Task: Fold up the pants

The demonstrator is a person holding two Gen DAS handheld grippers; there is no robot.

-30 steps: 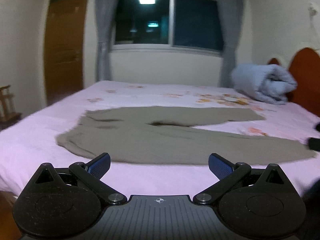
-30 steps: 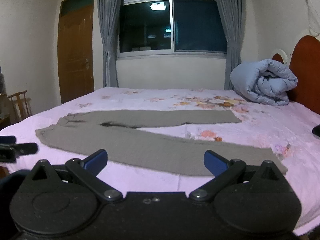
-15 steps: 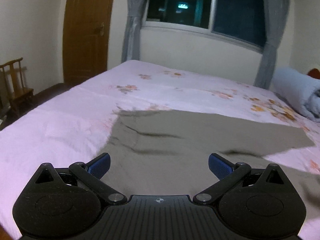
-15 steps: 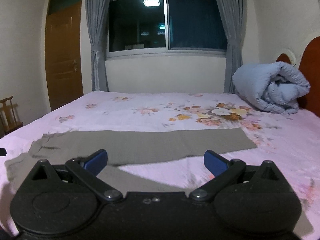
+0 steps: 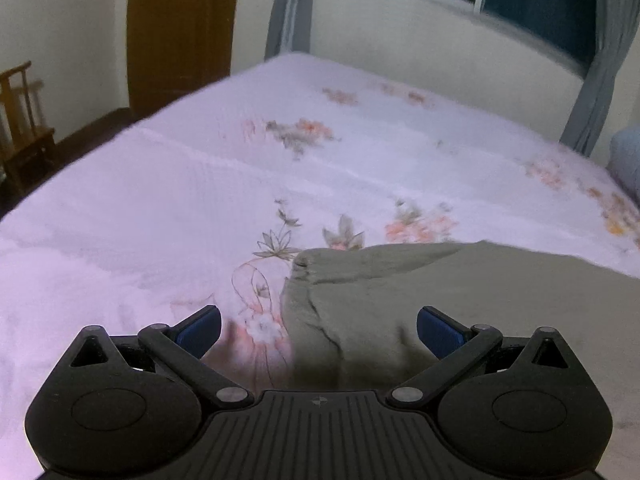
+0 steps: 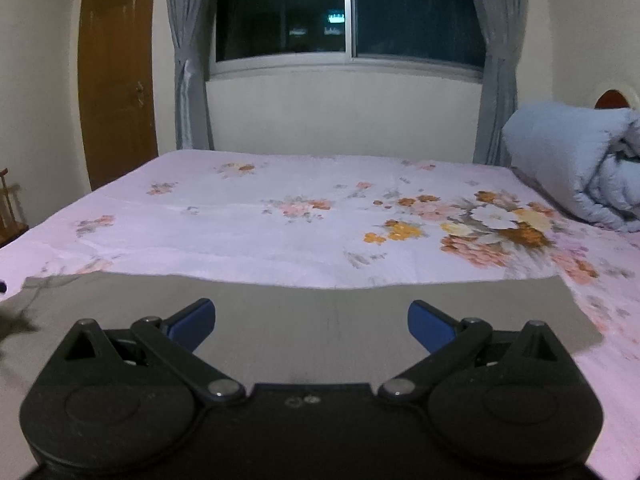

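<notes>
Pink floral bedding [image 6: 280,236] covers the bed on which the olive-grey pants [image 6: 320,320] are spread flat. Beneath and ahead of the right gripper [image 6: 311,322] one trouser leg is seen, its hem lying off to the gripper's right. The left gripper [image 5: 319,330] is held over the waistband corner [image 5: 304,268], with cloth under its right finger and bare sheet under its left. Both grippers are spread wide, with nothing held. Beyond the right gripper, to its right, a rolled blue quilt [image 6: 576,164] is seen.
</notes>
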